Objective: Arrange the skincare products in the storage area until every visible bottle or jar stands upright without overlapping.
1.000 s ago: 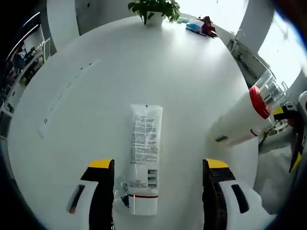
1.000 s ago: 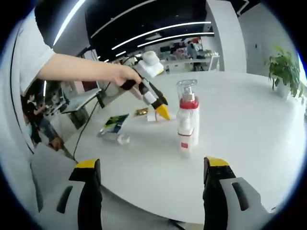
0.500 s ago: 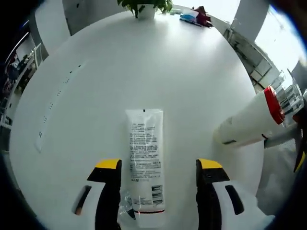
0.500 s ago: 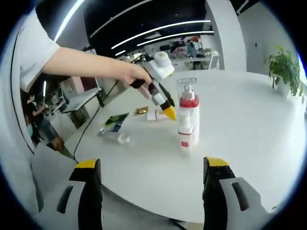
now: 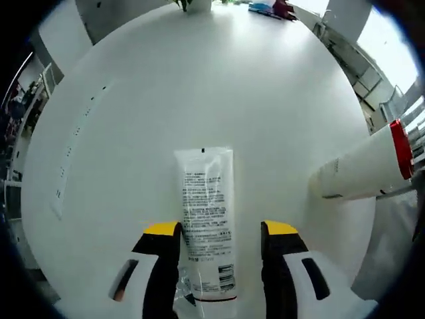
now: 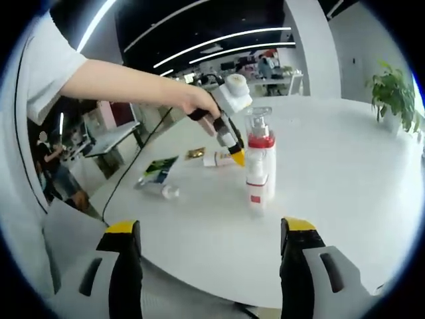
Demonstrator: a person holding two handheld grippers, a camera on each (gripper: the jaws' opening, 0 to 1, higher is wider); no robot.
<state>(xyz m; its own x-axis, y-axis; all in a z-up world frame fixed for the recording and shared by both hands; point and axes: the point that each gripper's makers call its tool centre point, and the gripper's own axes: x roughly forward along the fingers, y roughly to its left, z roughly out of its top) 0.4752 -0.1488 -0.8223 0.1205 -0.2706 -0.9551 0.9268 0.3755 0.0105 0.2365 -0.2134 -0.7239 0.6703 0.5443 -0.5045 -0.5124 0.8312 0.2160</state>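
A white tube [image 5: 207, 219] with black print lies flat on the round white table [image 5: 199, 80], its cap end towards me. My left gripper [image 5: 221, 232] is open and straddles the tube's lower half, with a small gap on each side. A white pump bottle [image 5: 365, 169] with a red collar stands to the right. In the right gripper view this pump bottle [image 6: 259, 166] stands upright, and a hand holds the left gripper [image 6: 234, 156] down over the tube [image 6: 214, 159] just behind it. My right gripper [image 6: 210, 226] hangs open near the table's edge, holding nothing.
A green and black sachet [image 6: 158, 171] and a small clear cap [image 6: 170, 193] lie left of the bottle. A potted plant [image 6: 392, 100] stands at the far right edge. Small items [image 5: 272, 8] sit at the table's far rim. Desks and people fill the room behind.
My left gripper has moved forward over the tube and its jaws have come closer together. In the right gripper view the hand has shifted right, towards the pump bottle. The right gripper has stayed put.
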